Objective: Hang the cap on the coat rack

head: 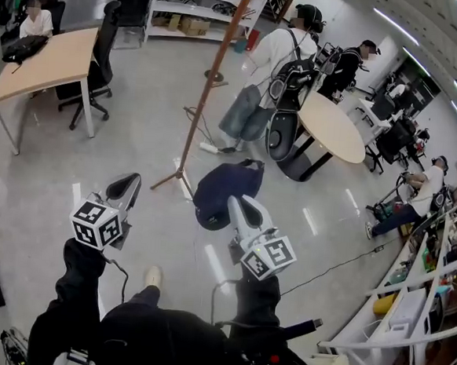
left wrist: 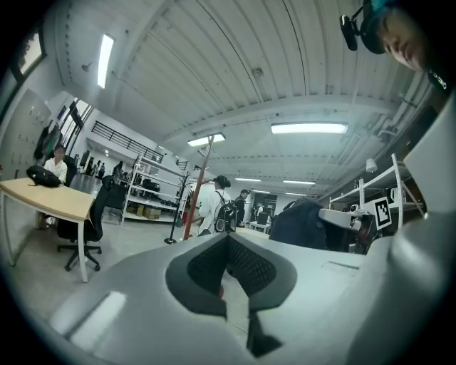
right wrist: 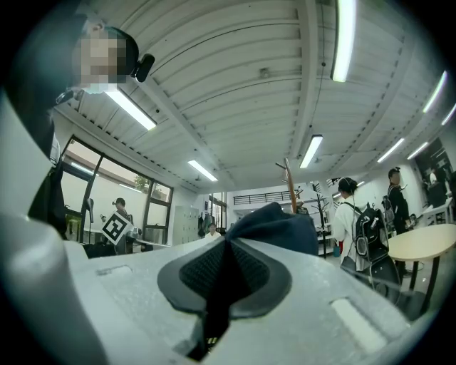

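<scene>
Far to the left of the coat rack (head: 209, 82) a pale wooden bench (head: 56, 66) carries a black bag (head: 23, 47). A black office chair (head: 105, 46) stands between the bench and the rack.

Closer in, below and left of the rack's feet, the left tool (head: 126, 184) is held level over the grey floor (head: 39, 186). Its own view shows the dark pads (left wrist: 206, 267) drawn together at the tips, with nothing caught between them.

The rack is a reddish-brown wooden pole with its legs splayed on the floor and hooks branching near the top.

Just right of the rack's feet is the dark navy cap (head: 222, 187). It is held up off the floor, close to the rack but on none of its hooks. The right tool (head: 238, 206) is clenched on it. In the right gripper view a dark fold of fabric is pinched between that tool's pads (right wrist: 196, 274). The cap's crown bulges just past the tips, and the pole rises behind it.

Farther right of the rack, a person (head: 274, 51) in a white top with a black backpack (head: 293, 77) stands beside a round table (head: 335, 131).
</scene>
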`<state>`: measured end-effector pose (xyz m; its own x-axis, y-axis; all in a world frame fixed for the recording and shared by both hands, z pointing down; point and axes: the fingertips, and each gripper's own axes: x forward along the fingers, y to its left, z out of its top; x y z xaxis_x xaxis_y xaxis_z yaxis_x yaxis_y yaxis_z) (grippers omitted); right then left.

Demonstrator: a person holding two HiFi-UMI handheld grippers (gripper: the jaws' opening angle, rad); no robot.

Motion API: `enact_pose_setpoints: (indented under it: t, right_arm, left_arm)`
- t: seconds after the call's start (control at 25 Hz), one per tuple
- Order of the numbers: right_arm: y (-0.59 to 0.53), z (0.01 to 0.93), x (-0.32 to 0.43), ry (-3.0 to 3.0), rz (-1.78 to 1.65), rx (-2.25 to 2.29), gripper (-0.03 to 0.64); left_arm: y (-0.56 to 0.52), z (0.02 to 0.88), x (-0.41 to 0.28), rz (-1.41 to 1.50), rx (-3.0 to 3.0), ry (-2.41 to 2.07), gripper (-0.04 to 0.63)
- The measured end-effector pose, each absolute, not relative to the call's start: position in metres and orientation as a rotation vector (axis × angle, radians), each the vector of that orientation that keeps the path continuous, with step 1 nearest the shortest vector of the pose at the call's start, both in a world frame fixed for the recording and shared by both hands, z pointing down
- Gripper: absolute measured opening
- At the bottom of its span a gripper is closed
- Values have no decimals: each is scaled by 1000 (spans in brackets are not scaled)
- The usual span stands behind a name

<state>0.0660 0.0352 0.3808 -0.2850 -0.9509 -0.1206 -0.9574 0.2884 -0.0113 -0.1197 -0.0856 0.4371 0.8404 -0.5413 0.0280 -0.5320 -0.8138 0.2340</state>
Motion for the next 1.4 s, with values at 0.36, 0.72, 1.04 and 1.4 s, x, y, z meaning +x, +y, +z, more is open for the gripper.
enact_pose_setpoints:
  t: [0.36, 0.72, 1.04, 1.4]
  right_arm:
    - [-49, 369, 87, 2437, 120, -1811, 14]
    - [-115, 362, 103, 2436, 215, -1773, 14]
    - [-147, 351, 118, 2435, 273, -1785, 15]
    - [-168, 350, 157, 2425, 298, -1740, 14]
  left_arm:
    - [-172, 437, -97, -65, 2775, -814, 3]
    - [-246, 434, -78, -80, 2803, -806, 3]
    - [-280, 433, -65, -63, 2803, -788, 3]
    - [-299, 442, -31, -47, 2806, -784, 3]
